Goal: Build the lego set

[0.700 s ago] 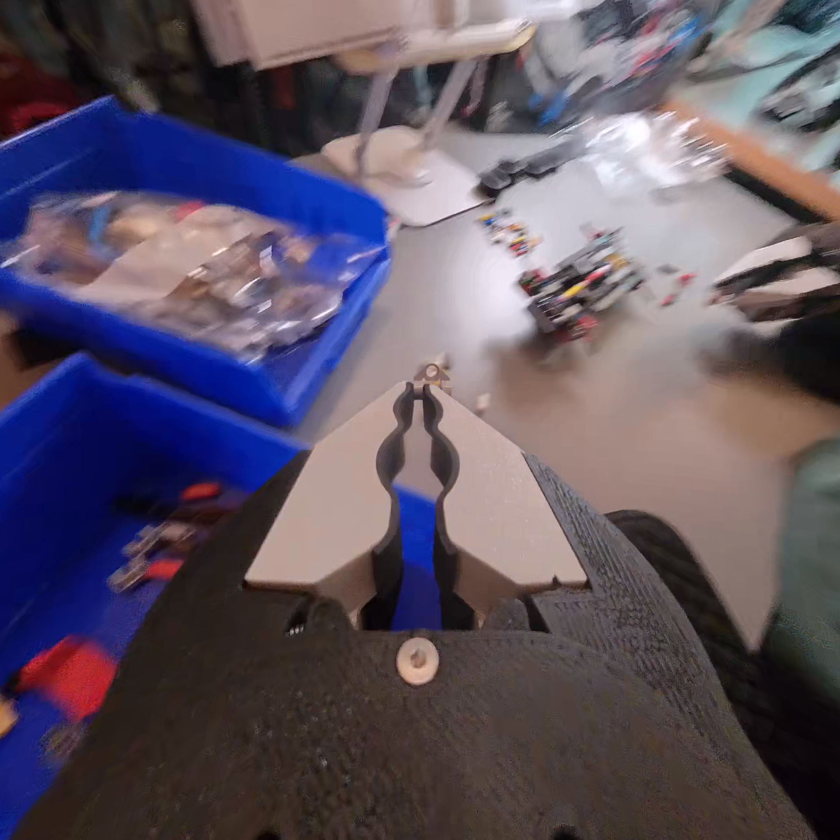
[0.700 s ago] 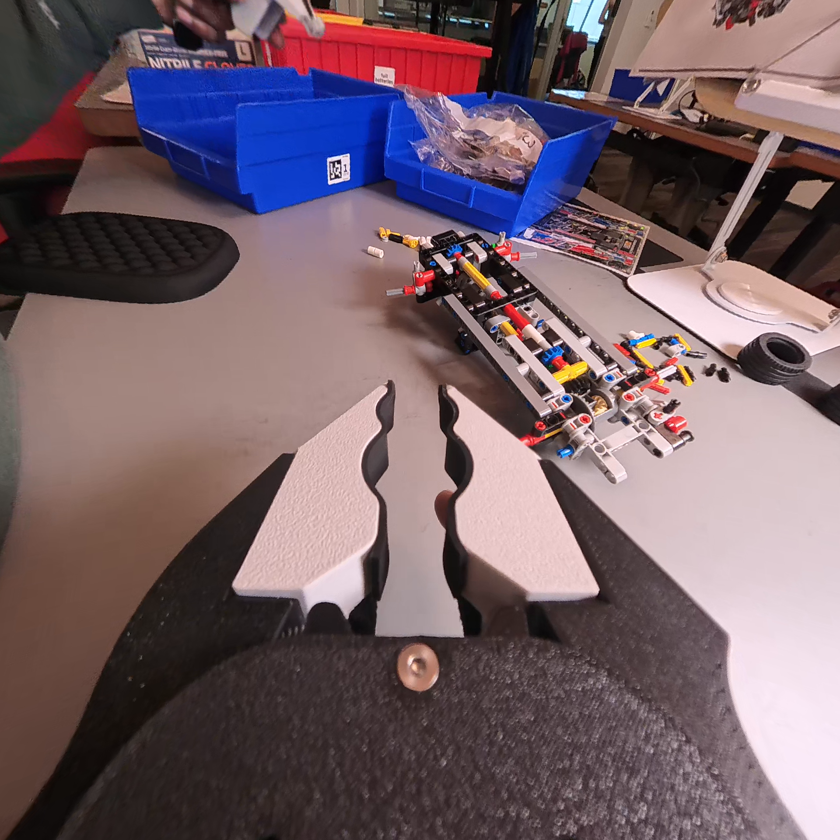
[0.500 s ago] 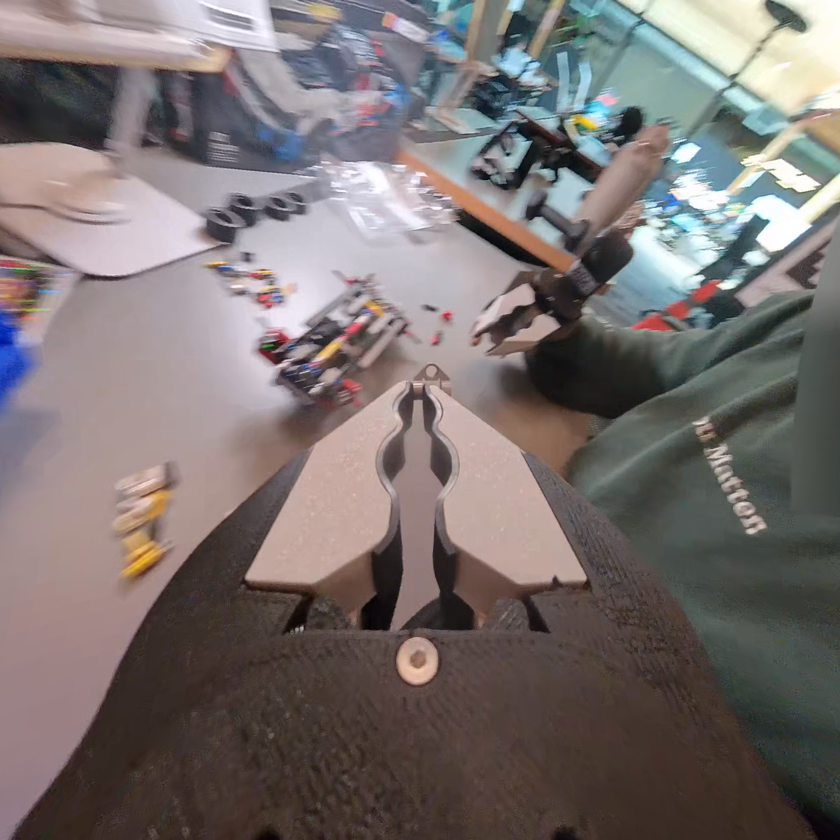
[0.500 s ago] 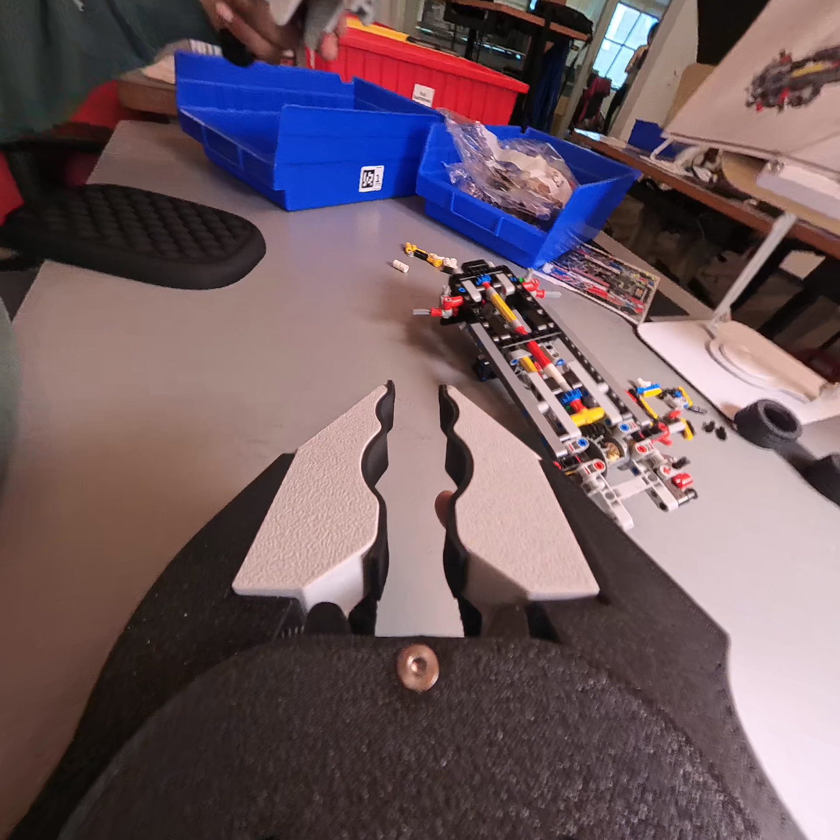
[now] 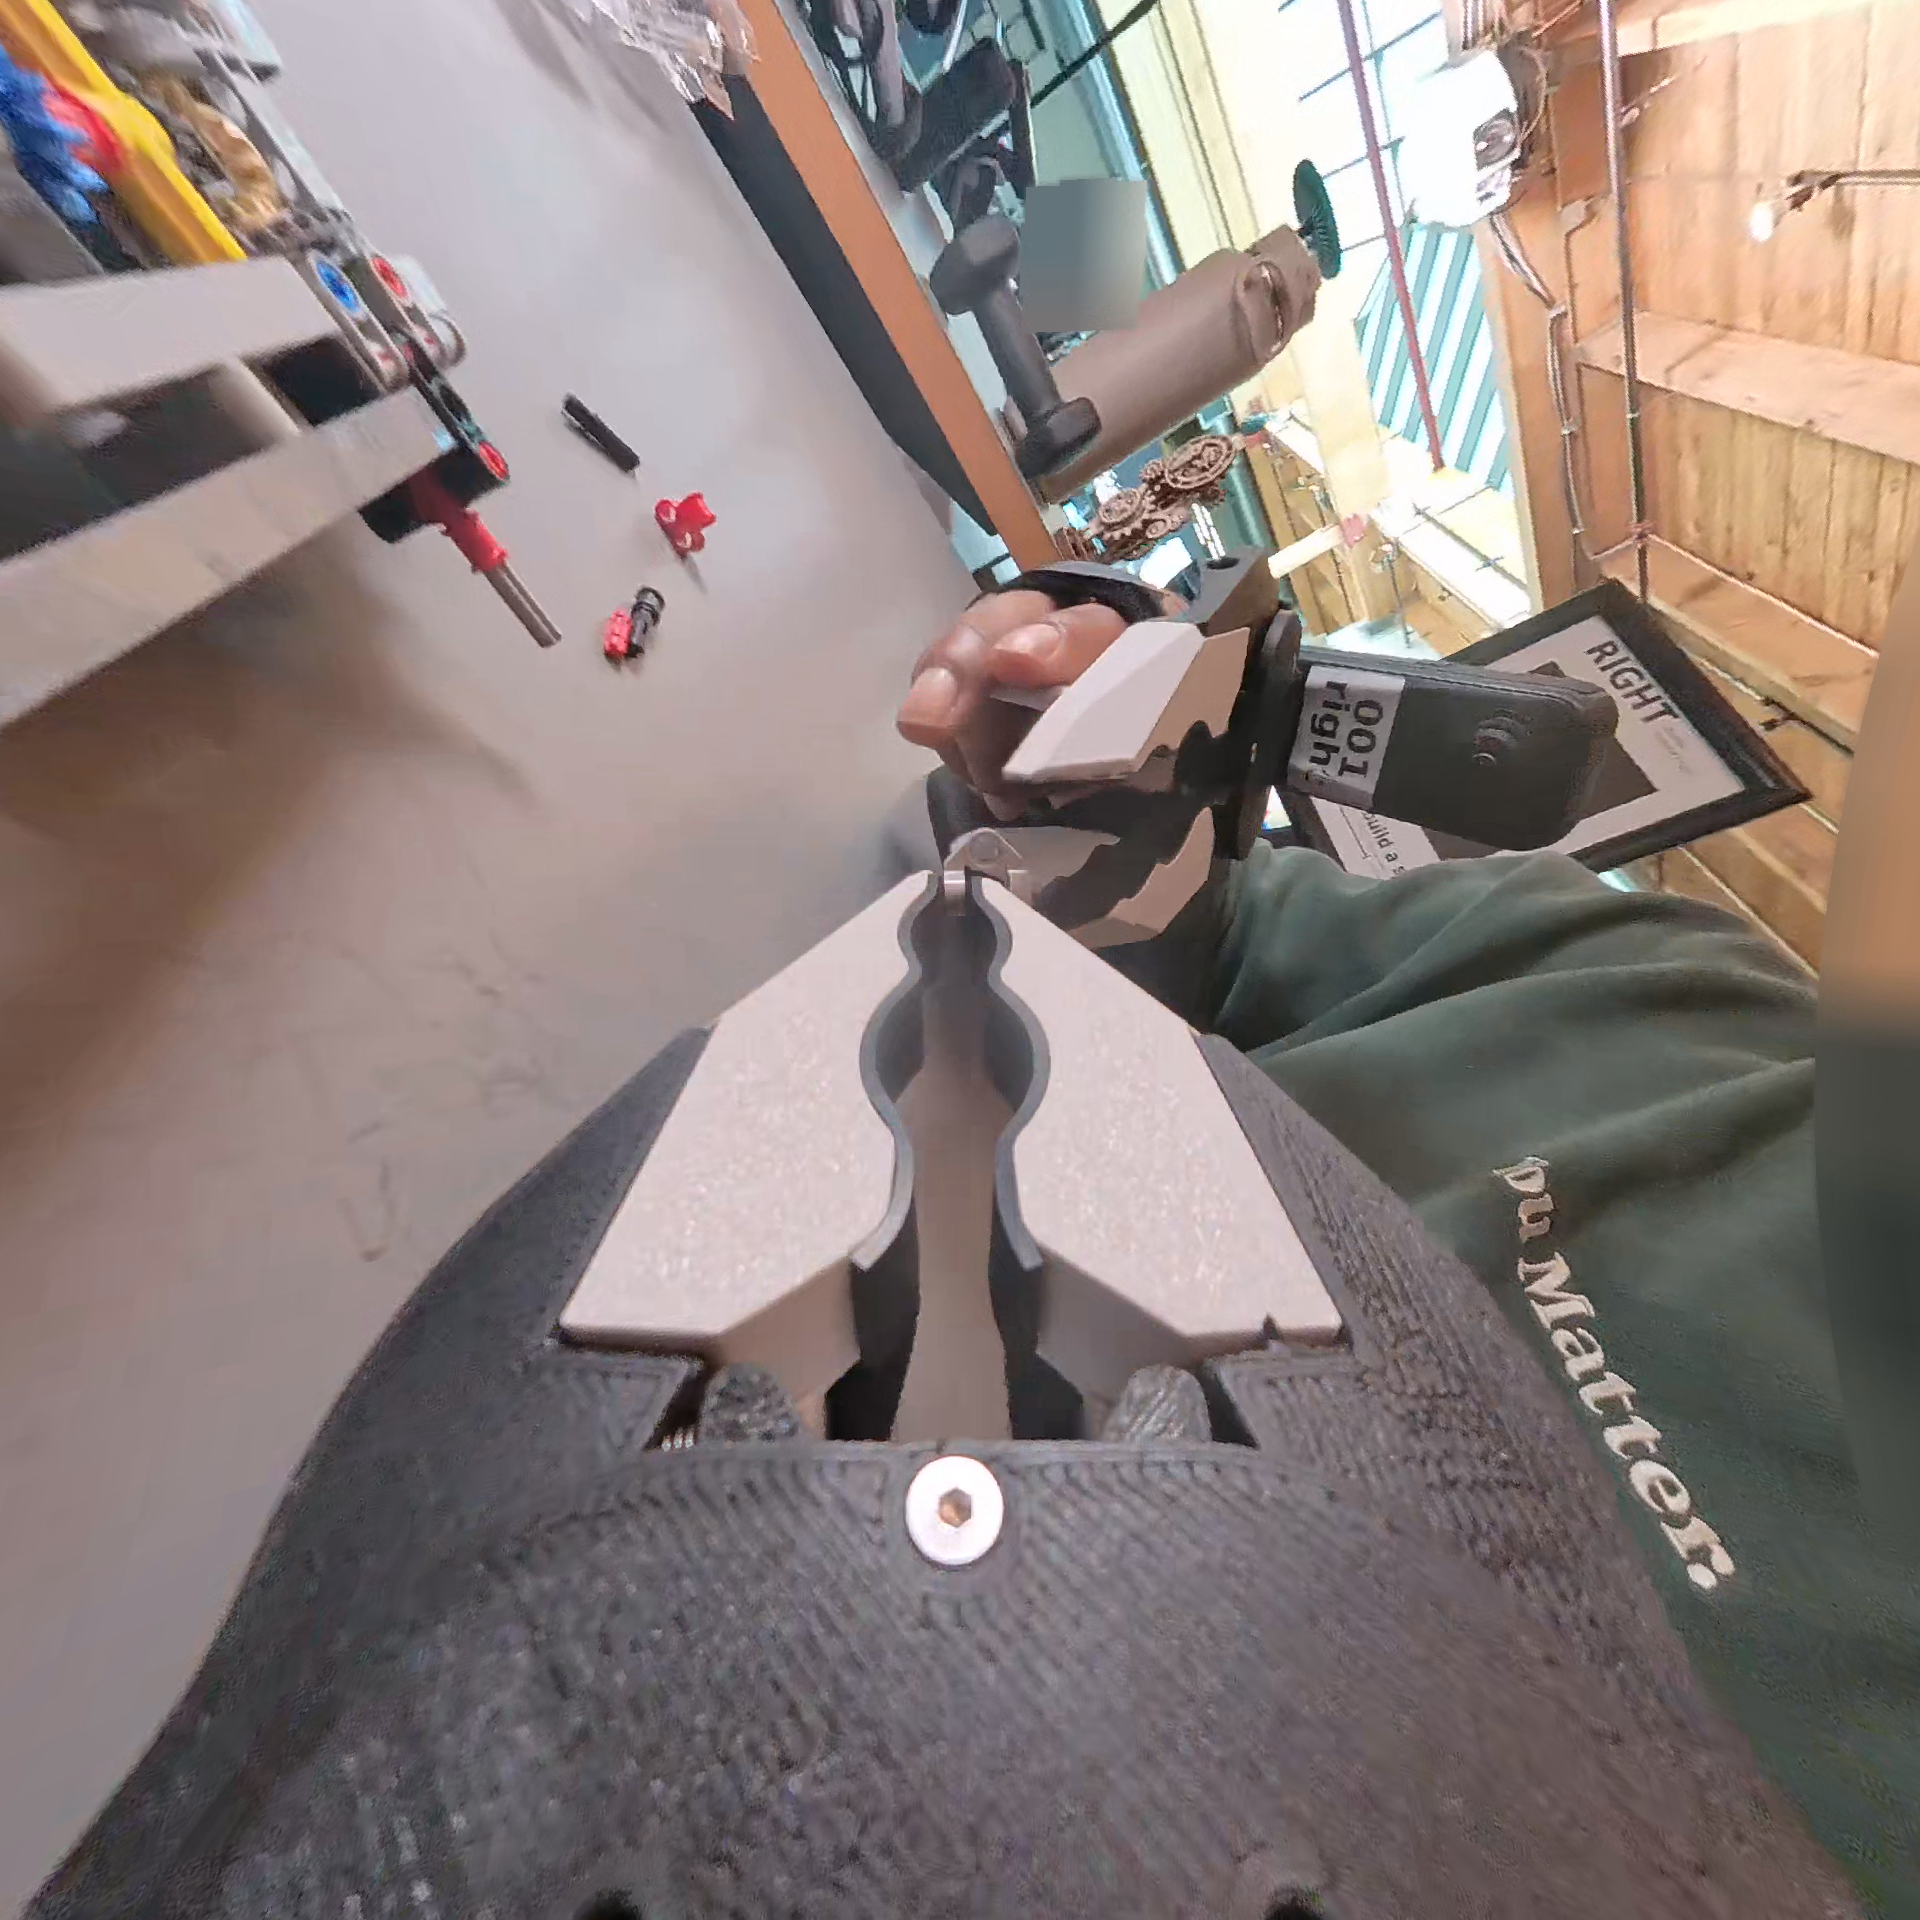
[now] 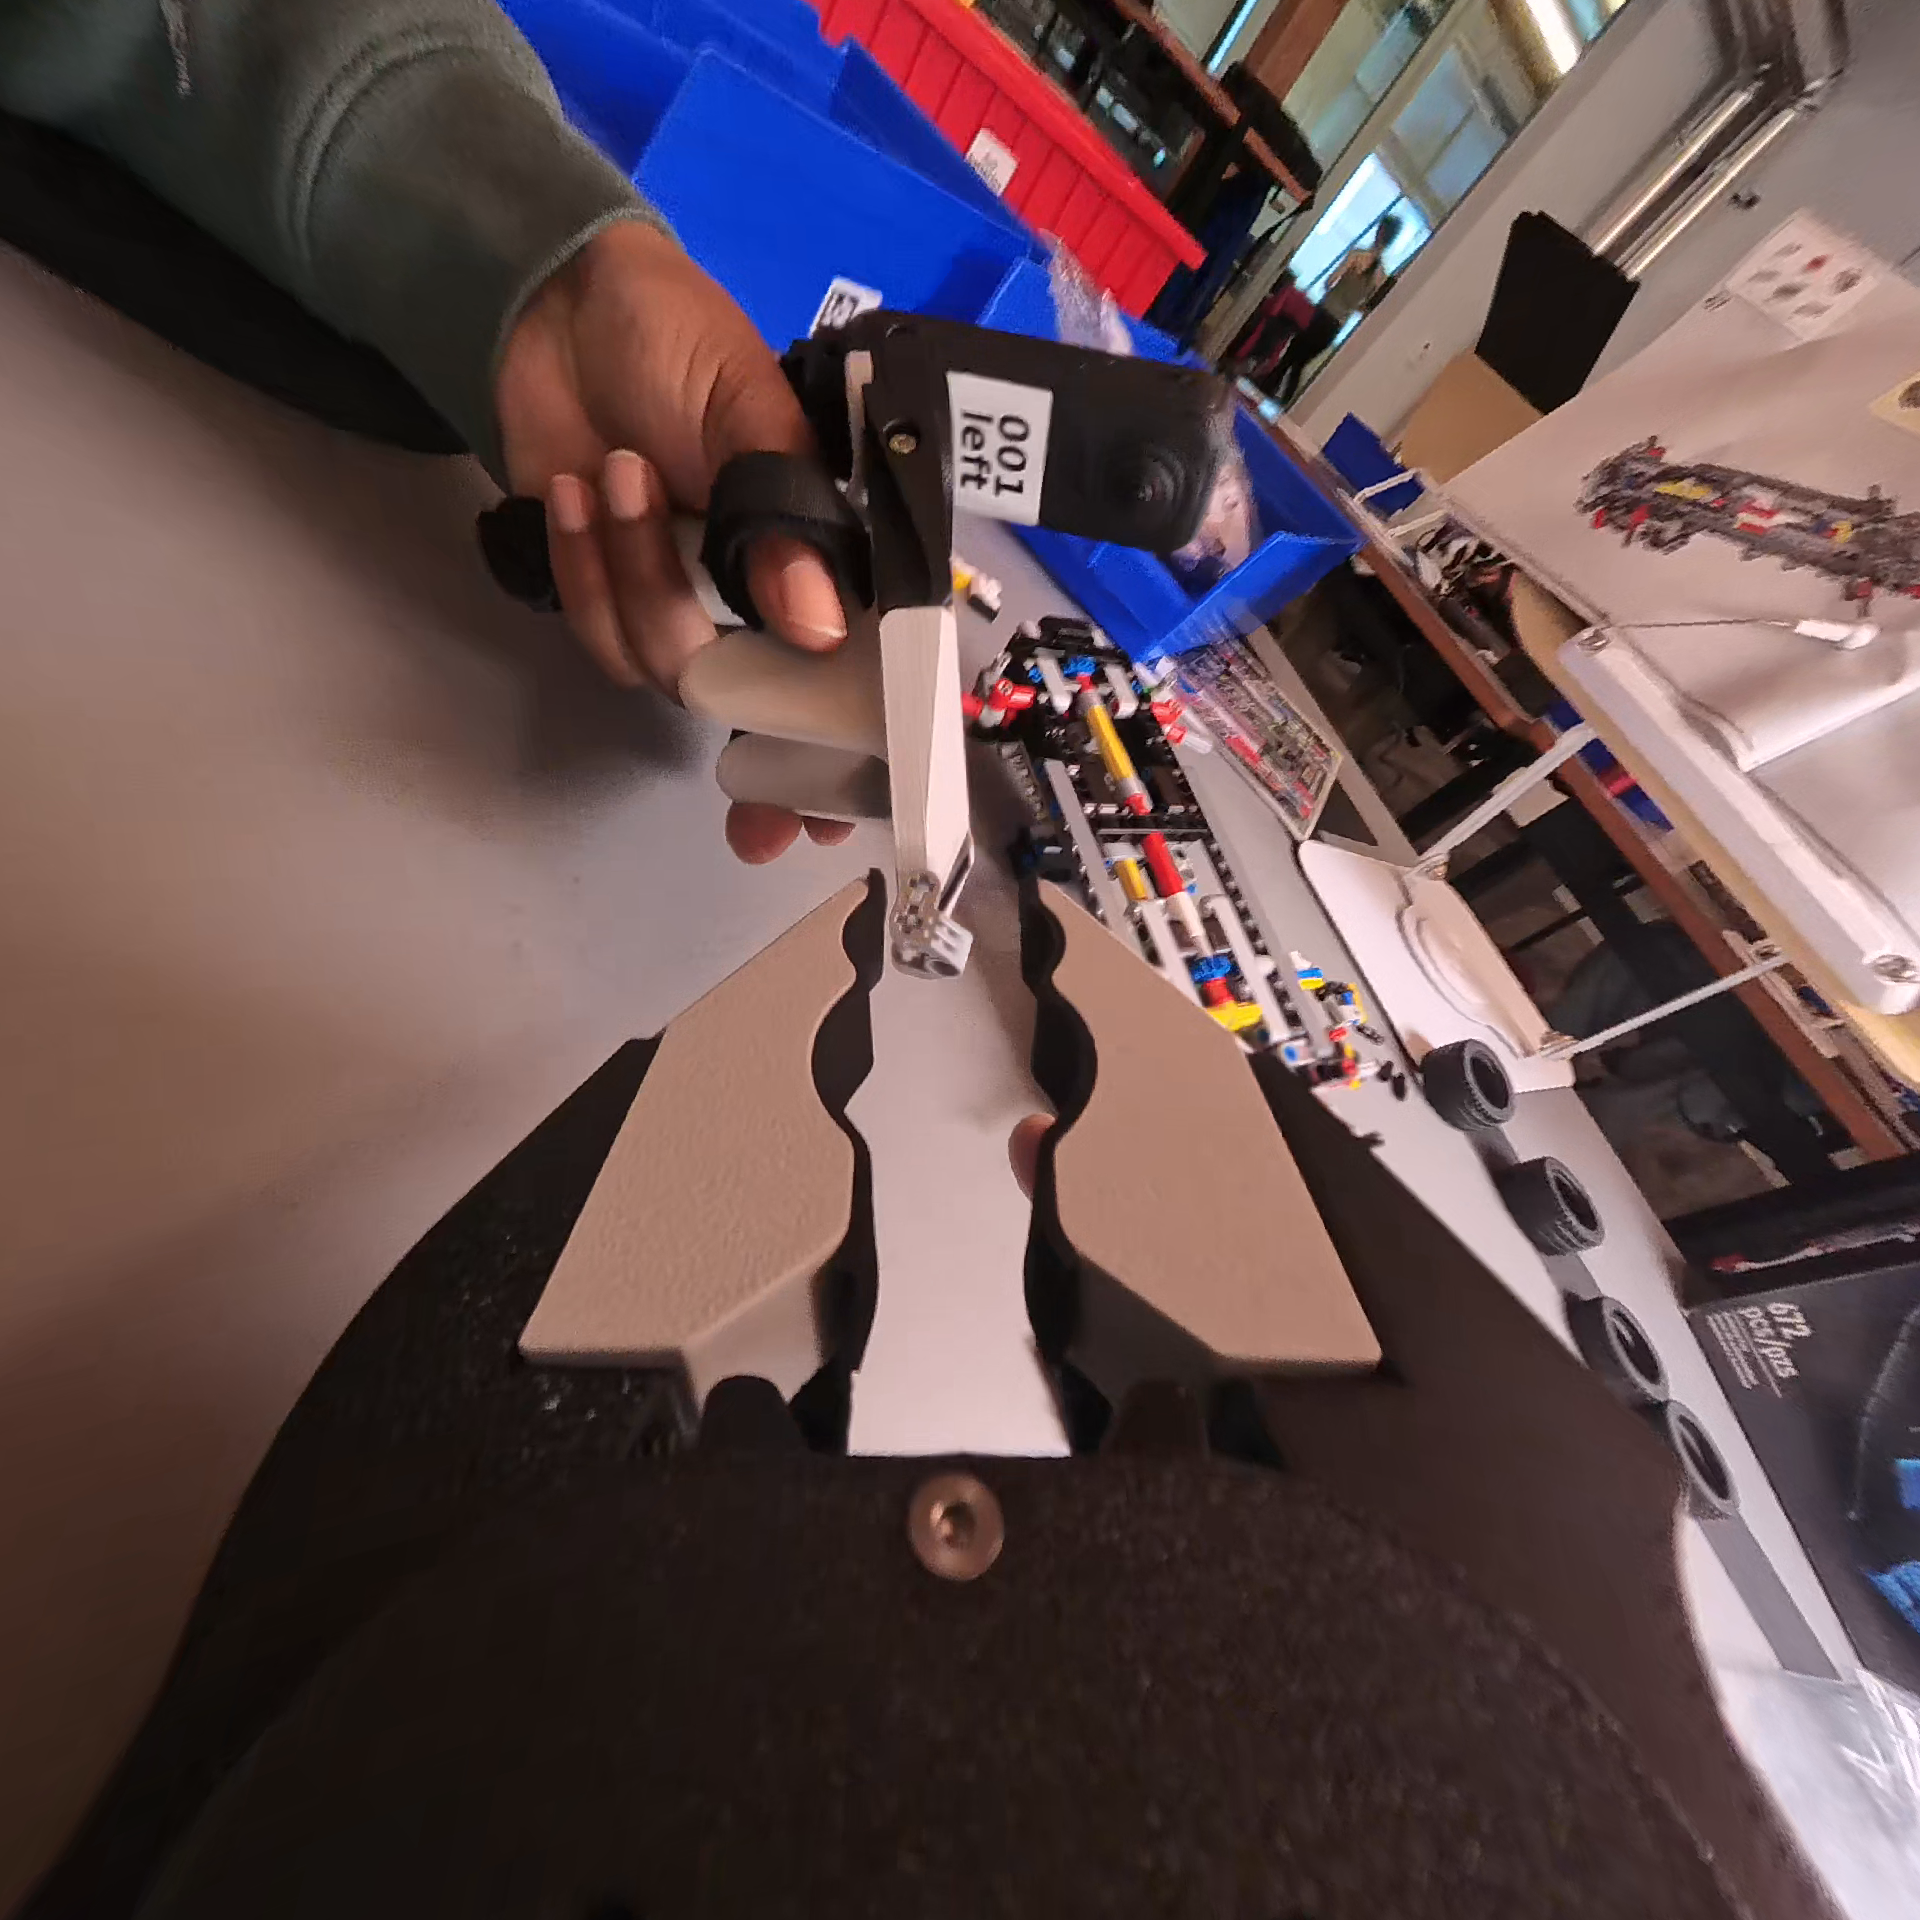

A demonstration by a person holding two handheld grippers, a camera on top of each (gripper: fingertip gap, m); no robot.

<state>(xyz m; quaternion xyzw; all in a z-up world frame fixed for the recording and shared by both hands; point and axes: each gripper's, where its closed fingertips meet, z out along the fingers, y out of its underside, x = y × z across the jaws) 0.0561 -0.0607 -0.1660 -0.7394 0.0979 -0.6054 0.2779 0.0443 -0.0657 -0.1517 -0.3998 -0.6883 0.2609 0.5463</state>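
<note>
My left gripper [image 5: 961, 894] is shut on a small grey lego connector [image 5: 977, 854] at its fingertips. In the right wrist view the left gripper [image 6: 935, 868] comes in from above and holds the grey connector [image 6: 928, 940] between my right gripper's tips. My right gripper [image 6: 948, 904] is open and empty, jaws on either side of the connector without touching it. It also shows in the left wrist view [image 5: 1023, 826], just past the connector. The long lego chassis [image 6: 1132, 842] lies on the grey table beyond; its end shows in the left wrist view [image 5: 208, 395].
Blue bins [image 6: 790, 187] and a red bin [image 6: 997, 114] stand at the back. Black tyres [image 6: 1465, 1086] and a dark box [image 6: 1818, 1455] lie on the right by a white stand [image 6: 1434, 935]. Loose red pieces [image 5: 681, 520] and a black pin [image 5: 601, 431] lie near the chassis. The grippers are tip to tip, or close to it.
The left gripper swung away from the blue bins and brought the grey connector up to the right gripper. The right gripper tilted, rose off the table and opened wider.
</note>
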